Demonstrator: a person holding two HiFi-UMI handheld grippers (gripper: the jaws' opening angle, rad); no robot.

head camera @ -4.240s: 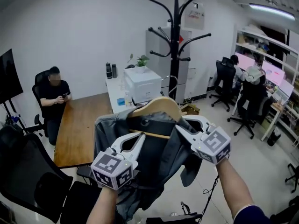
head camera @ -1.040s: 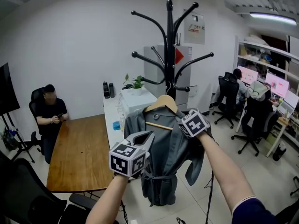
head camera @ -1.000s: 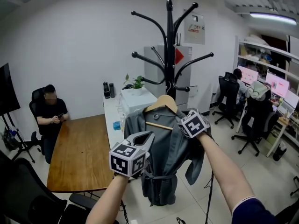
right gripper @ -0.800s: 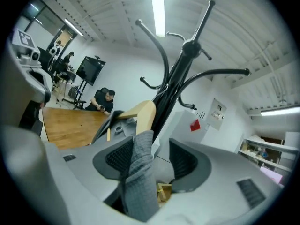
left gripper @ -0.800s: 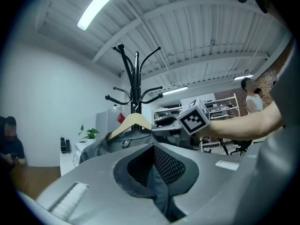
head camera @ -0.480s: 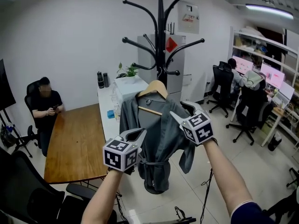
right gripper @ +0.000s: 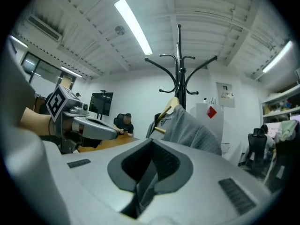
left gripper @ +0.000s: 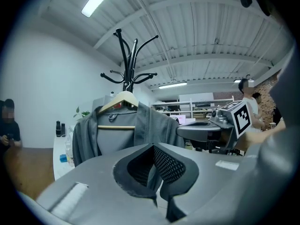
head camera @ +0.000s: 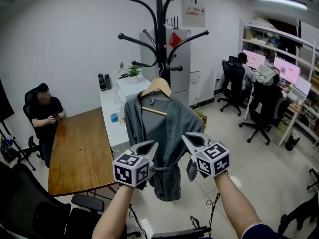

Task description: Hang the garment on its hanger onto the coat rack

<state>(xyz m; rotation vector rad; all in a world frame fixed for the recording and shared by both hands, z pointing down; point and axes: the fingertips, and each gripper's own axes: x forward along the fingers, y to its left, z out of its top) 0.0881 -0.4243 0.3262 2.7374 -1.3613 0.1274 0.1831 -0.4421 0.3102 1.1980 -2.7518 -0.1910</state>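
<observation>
Left gripper [head camera: 147, 146]: jaws pressed together with nothing between them. You hold it low, in front of the garment's lower half. Its own view shows the cloth beyond the tips, not touching.

Centre: the grey garment [head camera: 160, 128] hangs on its wooden hanger [head camera: 156, 86] against the pole of the black coat rack [head camera: 160, 39], below the lower ring of pegs. The hook itself is too small to make out, so you cannot confirm which peg carries it. Nothing else supports the garment.

Right gripper [head camera: 192, 139]: jaws also pressed together and empty. It is level with the left one, just in front of the garment's right side and clear of it.

Progress, as a judgement: the hang looks done, since the garment carries its own weight on the rack and both of your grippers are free. Only lowering your arms appears to be left.

Orientation: the garment's long axis runs vertical, collar up at the hanger and hem down near the rack's base. Its open front and tied belt face you. The hanger's crossbar runs left to right and dips slightly to the right.
</observation>
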